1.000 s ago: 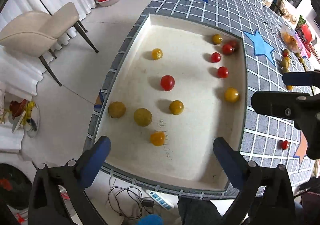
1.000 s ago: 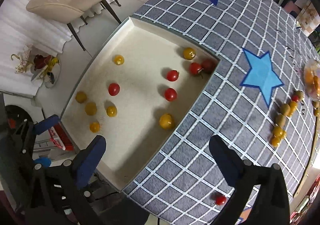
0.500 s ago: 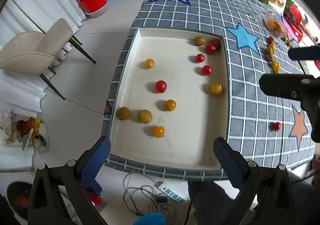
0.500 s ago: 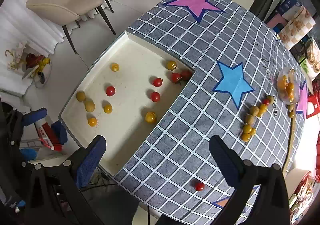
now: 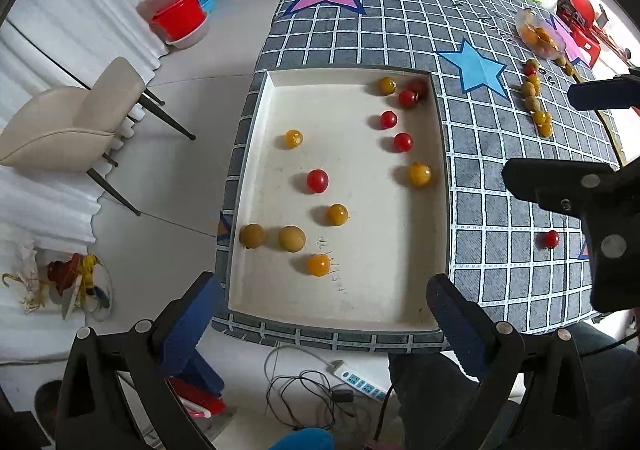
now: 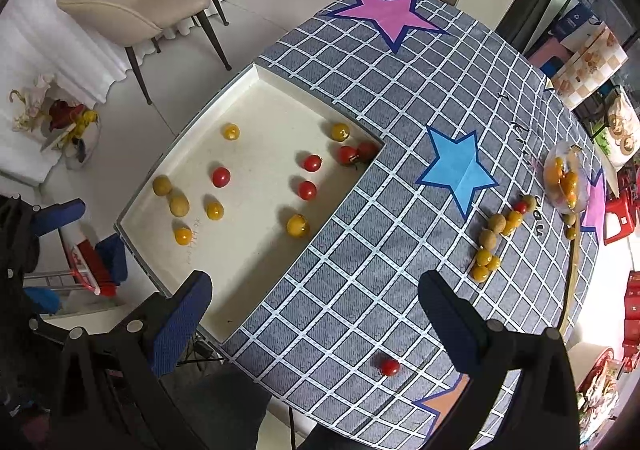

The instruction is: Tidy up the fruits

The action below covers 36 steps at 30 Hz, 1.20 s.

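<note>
Both tools hung high above the desk (image 6: 360, 258), which was covered in a grey cloth with a white grid and coloured stars. The left tongs (image 5: 320, 314) stood wide apart with nothing between the blue pads. The right tongs (image 6: 316, 310) were equally wide and empty.

The task's fruit lay in three places. A shallow cream rectangular tray (image 5: 400, 306) held scattered small red tomatoes, yellow-orange tomatoes and two dull olive-brown round fruits. A loose row of yellow and brown fruits (image 6: 492, 238) lay on the cloth beyond the blue star (image 6: 456, 169), near a clear bag of orange fruit (image 6: 564, 181). A single small red tomato (image 6: 389, 366) sat alone on the cloth, well apart from the tray and from the row.

The relation that mattered was this lone tomato. In the right wrist view it lay below and just ahead of the right tongs, a little toward the right finger, near the desk's front edge. In the left wrist view the same tomato (image 5: 552, 239) lay far off to the right, past the tray wall and beside the right tool's dark body. The right hand was judged the nearer. Being round, the tomato set no preferred closing direction; a straight descent would probably serve.
</note>
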### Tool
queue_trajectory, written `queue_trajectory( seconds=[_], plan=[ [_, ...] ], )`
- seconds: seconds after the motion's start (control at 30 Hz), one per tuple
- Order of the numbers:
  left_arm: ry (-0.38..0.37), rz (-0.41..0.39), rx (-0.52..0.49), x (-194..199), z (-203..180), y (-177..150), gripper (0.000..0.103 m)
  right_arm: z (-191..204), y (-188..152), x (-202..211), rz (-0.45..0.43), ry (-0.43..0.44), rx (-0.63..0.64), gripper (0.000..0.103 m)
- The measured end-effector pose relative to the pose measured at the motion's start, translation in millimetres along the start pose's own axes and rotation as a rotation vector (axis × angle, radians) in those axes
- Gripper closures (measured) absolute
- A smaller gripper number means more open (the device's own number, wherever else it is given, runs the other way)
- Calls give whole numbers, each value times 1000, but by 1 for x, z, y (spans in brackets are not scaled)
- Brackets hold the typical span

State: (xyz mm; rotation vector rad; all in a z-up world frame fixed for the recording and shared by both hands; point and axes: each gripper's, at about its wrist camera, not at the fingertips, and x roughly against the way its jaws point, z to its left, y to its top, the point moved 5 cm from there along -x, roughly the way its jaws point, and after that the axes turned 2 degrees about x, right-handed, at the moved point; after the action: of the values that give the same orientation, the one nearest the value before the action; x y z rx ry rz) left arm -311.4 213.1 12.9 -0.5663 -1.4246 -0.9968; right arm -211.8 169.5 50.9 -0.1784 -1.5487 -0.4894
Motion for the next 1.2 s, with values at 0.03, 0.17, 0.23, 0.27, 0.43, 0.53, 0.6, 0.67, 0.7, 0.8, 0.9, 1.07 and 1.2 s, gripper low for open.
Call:
queue_trajectory(
  seconds=[0.03, 0.17, 0.23, 0.27, 0.43, 0.53, 0.6, 0.67, 0.7, 0.8, 0.9, 1.07, 1.2],
  plan=[
    [2, 2, -1, 0, 0, 0, 0, 0, 0, 0, 1, 0, -4, 0],
    [6, 6, -5, 0, 0, 1, 0, 1, -1, 0, 2, 5, -20, 0],
    [8, 7, -7, -1, -1, 1, 0, 1, -2, 0, 6, 7, -26, 0],
    [8, 8, -9, -1, -2, 1, 0, 1, -2, -1, 8, 7, -27, 0],
    [10, 8, -14, -1, -4, 1, 0, 1, -3, -3, 14, 7, -39, 0],
    [11, 11, -20, -2, -5, 1, 0, 1, -3, -3, 17, 8, -46, 0],
    [12, 12, -23, -2, -5, 2, 0, 0, -2, -4, 19, 9, -46, 0],
    [11, 14, -25, -2, -6, 3, 0, 1, -3, -4, 22, 9, -51, 0],
    [11, 14, -25, -3, -6, 3, 0, 0, -3, -5, 23, 10, -52, 0],
    [10, 18, -26, -3, -6, 4, 0, 0, -3, -5, 24, 9, -55, 0],
    [10, 20, -29, -4, -7, 5, 0, -1, -2, -6, 26, 9, -53, 0],
    [10, 21, -32, -5, -9, 6, 0, -1, -3, -7, 26, 10, -58, 0],
    [10, 23, -33, -6, -9, 6, 0, -2, -4, -8, 29, 12, -62, 0]
  ],
)
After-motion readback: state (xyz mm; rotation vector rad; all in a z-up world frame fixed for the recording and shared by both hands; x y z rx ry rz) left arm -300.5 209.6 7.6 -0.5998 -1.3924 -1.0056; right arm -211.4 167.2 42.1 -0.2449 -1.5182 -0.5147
